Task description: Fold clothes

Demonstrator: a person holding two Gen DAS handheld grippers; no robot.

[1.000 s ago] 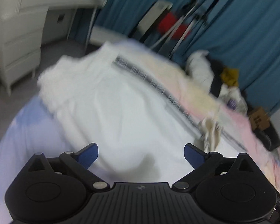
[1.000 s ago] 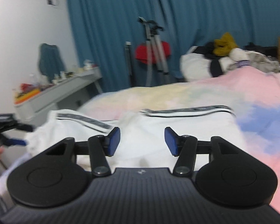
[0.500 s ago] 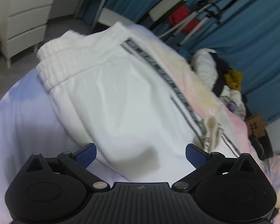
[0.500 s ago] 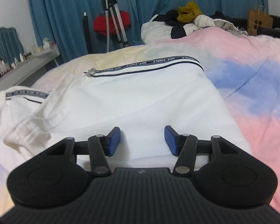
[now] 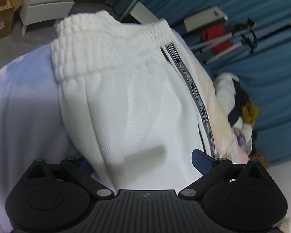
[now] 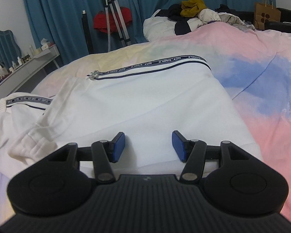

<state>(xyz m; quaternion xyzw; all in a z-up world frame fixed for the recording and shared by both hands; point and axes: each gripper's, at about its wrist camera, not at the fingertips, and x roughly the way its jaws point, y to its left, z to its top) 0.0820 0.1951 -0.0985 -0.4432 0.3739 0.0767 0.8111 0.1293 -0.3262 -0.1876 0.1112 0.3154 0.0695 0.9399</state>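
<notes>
A: White trousers (image 6: pixel 145 104): spread flat on the pastel duvet (image 6: pixel 261 97), waistband (image 5: pixel 99 44) toward 12 o'clock in the left wrist view, printed side stripe (image 6: pixel 155 63) along the far edge at 12 o'clock in the right wrist view. Folded partway, judging by the doubled layers at the near edge.

B: Step in hand?

A: Approach for a grasp, most likely. Left gripper (image 5: pixel 140 162) set low over the near part of the cloth, jaws wide apart, cloth bulging up between them, pads not pressing. Right gripper (image 6: pixel 148 147) poised over the near hem, jaws apart at a middling gap, nothing clamped.

B: Contact with the fabric?

A: Not determinable for the right fingertips (image 6: pixel 177 145); close above, at least. Left pad at 9 o'clock partly hidden behind the fold.

B: Requirement for the next move?

A: Probably: both grippers lowered onto the near edge, all layers pinched together, then lifted and carried toward 12 o'clock to lay the fold. Even height on both sides needed, to avoid a skewed crease.

B: Obstructions?

A: None on the cloth. Pile of clothes (image 6: pixel 194 13) well apart at 1 o'clock.
</notes>
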